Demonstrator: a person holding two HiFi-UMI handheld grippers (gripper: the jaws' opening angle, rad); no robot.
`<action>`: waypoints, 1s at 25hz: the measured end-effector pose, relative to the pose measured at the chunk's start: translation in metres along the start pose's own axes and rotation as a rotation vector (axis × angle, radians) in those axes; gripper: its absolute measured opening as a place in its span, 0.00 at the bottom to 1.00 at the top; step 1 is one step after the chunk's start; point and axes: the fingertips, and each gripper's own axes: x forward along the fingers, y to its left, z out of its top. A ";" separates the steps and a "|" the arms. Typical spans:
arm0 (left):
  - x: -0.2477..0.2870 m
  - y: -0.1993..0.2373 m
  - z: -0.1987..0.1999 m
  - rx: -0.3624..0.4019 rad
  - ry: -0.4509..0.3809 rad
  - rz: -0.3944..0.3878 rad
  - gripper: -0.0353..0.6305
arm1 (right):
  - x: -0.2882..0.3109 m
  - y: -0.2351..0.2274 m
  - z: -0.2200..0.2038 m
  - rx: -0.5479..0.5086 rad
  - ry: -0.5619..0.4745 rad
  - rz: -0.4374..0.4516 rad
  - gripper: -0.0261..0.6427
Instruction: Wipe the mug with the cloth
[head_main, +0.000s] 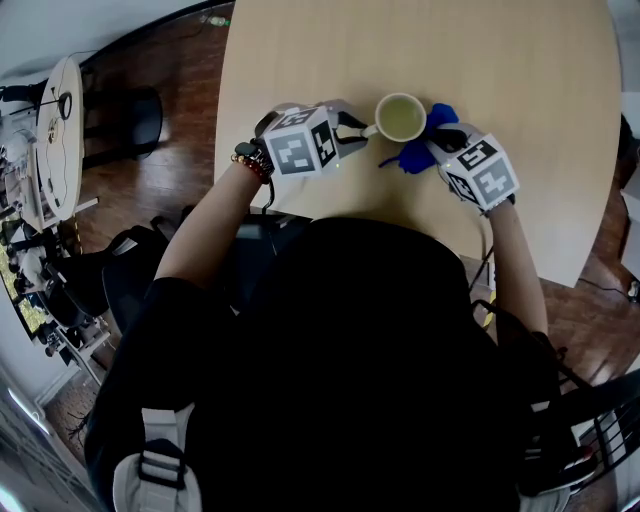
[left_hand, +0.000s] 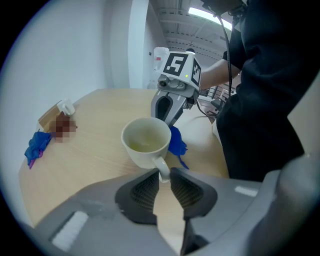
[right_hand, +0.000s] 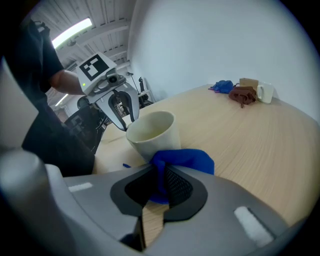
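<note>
Two grips are set: the left hand-held gripper (left_hand: 162, 176) pinches the handle of the white mug (left_hand: 146, 140) at its tips. The right hand-held gripper (right_hand: 159, 175) clamps the blue cloth (right_hand: 185, 161) at the mug's side just ahead. Wiping seems barely begun.

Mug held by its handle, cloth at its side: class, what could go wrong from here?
1. The left gripper pinches the mug only by its thin handle, at the jaw tips; a sideways push from the cloth could twist it loose or tip it.
2. The right gripper holds just a fold of the cloth; rubbing might drag it free.
</note>
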 end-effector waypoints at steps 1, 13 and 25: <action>-0.001 0.000 0.000 0.001 0.002 0.006 0.18 | -0.002 0.000 0.001 0.006 -0.006 0.002 0.10; -0.008 0.011 0.010 -0.218 -0.047 0.238 0.16 | -0.045 -0.023 0.045 0.019 -0.151 0.025 0.10; -0.007 0.025 0.006 -0.024 0.001 0.253 0.15 | -0.028 -0.020 0.042 0.094 -0.150 0.225 0.10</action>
